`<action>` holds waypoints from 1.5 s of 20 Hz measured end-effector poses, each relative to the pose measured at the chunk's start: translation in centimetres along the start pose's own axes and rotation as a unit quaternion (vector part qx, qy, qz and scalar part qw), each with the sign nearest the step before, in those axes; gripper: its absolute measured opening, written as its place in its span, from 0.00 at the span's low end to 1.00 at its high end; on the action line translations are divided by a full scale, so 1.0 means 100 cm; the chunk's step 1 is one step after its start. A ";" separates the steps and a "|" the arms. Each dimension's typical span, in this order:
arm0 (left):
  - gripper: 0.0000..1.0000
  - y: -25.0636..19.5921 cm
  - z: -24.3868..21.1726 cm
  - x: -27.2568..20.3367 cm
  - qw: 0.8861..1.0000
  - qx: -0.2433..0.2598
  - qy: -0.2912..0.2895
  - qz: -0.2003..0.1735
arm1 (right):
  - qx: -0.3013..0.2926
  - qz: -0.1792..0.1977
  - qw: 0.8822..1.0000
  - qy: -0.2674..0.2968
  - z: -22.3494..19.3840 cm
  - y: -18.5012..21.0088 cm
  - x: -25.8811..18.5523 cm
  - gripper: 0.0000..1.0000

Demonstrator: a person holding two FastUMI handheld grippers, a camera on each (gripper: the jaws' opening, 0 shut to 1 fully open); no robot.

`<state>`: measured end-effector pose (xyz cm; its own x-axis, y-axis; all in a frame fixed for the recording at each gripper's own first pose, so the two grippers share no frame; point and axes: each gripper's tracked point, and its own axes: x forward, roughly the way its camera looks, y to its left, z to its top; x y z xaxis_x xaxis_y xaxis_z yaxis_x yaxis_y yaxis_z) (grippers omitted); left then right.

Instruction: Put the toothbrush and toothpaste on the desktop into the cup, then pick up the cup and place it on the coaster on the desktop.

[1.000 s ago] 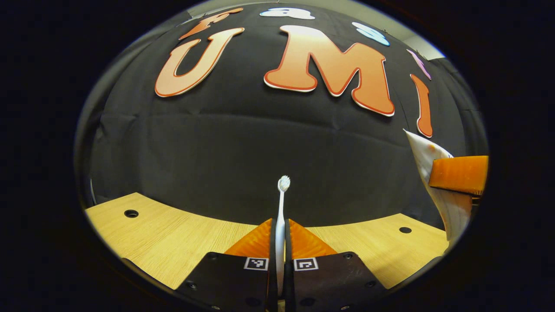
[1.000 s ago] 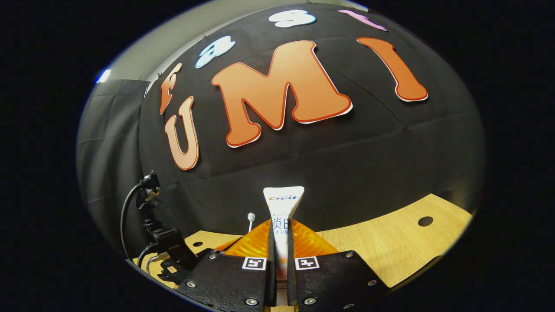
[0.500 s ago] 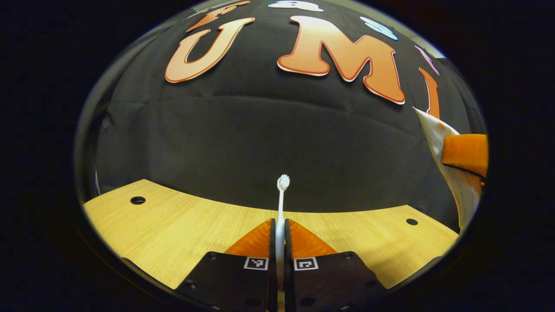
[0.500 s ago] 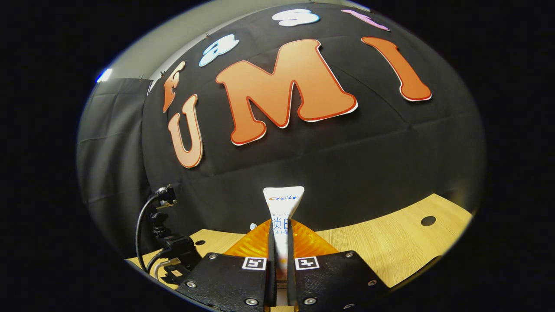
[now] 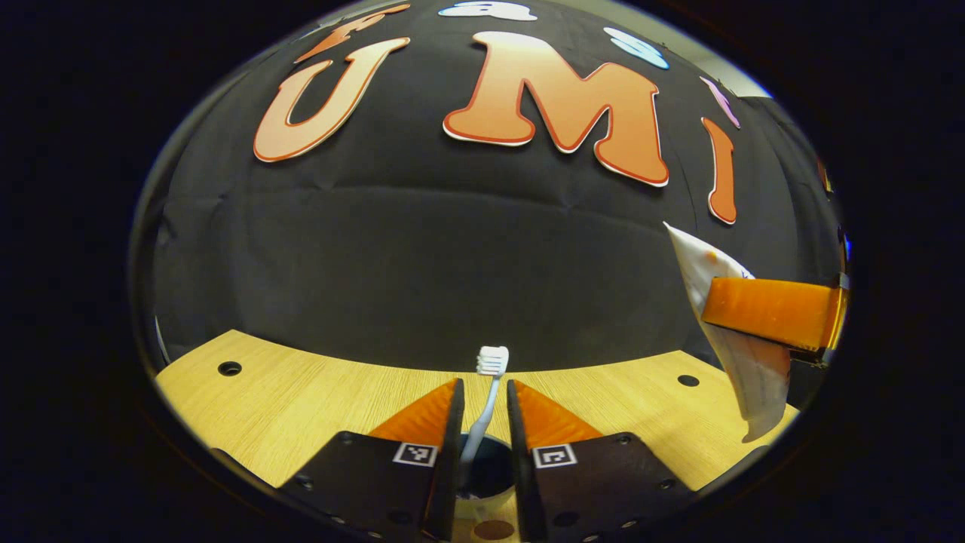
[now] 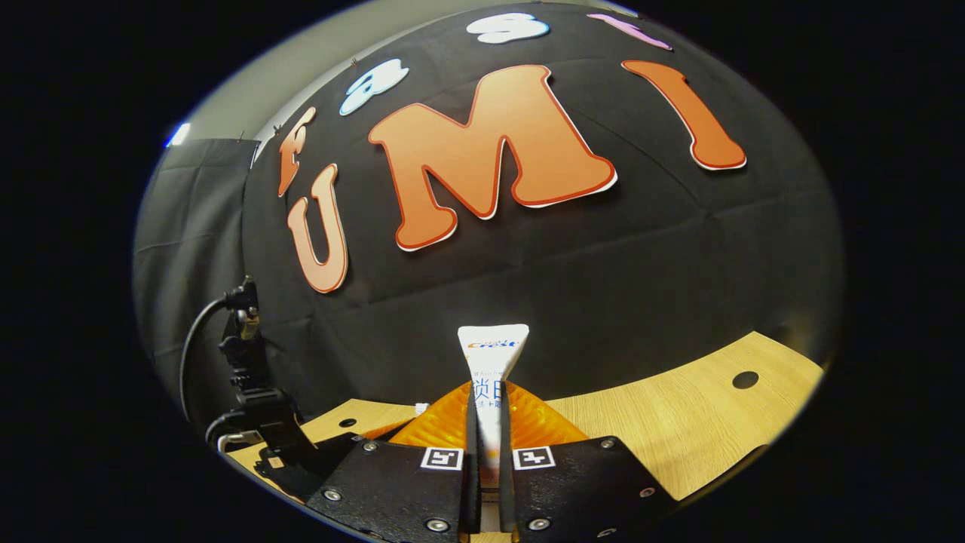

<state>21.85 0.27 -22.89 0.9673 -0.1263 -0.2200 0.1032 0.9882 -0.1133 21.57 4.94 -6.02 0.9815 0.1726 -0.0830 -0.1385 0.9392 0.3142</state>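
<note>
The toothbrush (image 5: 486,396) stands between the fingers of the left gripper (image 5: 482,400), head up and leaning a little to the right, its lower end inside the dark mouth of the cup (image 5: 486,473) right below. The left gripper's fingers are spread, with a gap on each side of the handle, so neither presses on it. The cup sits low between the fingers in the left gripper view, and only part of its opening can be made out. A small brown round shape lies just under it at the view's bottom edge; it may be the coaster, but too little shows to tell.

The toothpaste (image 6: 491,377) is pinched in the right gripper (image 6: 488,400), both fingers pressed on the tube, its flat crimped end pointing up. In the left gripper view the same tube (image 5: 742,354) hangs at the far right, held well above the desk (image 5: 301,392), with one finger of the right gripper (image 5: 769,313) across it.

The desk is pale wood with small round holes. A black camera mount with a cable (image 6: 249,392) stands at the left of the right gripper view.
</note>
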 end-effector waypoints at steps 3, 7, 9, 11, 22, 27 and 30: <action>0.69 -0.004 0.018 -0.009 0.999 -0.004 -0.020 -0.027 | 0.001 -0.001 1.000 0.002 -0.001 0.000 0.001 0.10; 0.81 -0.007 0.045 -0.025 0.998 0.003 -0.050 -0.041 | -0.001 0.000 1.000 0.005 -0.006 0.002 0.003 0.10; 0.92 -0.003 0.064 -0.036 0.996 -0.006 -0.080 -0.040 | -0.003 0.002 1.000 0.006 -0.006 0.004 0.003 0.10; 0.95 0.002 0.085 -0.049 0.993 -0.010 -0.110 -0.031 | -0.004 0.005 1.000 0.005 -0.007 0.008 0.005 0.10; 0.96 0.037 0.154 -0.110 0.985 0.016 -0.172 0.027 | -0.035 0.048 0.998 0.011 -0.023 0.051 0.019 0.10; 0.96 0.053 0.179 -0.144 0.979 0.013 -0.195 0.052 | -0.044 0.075 0.996 0.003 -0.029 0.074 0.027 0.10; 0.96 0.060 0.178 -0.151 0.981 0.013 -0.185 0.062 | -0.039 0.094 0.995 -0.001 -0.035 0.092 0.035 0.10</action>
<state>12.00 9.69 -2.97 0.9900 0.0312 0.1374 -0.0201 0.9965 -0.0815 23.24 15.22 -6.76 0.9374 0.3472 -0.0276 -0.3298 0.9102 0.2505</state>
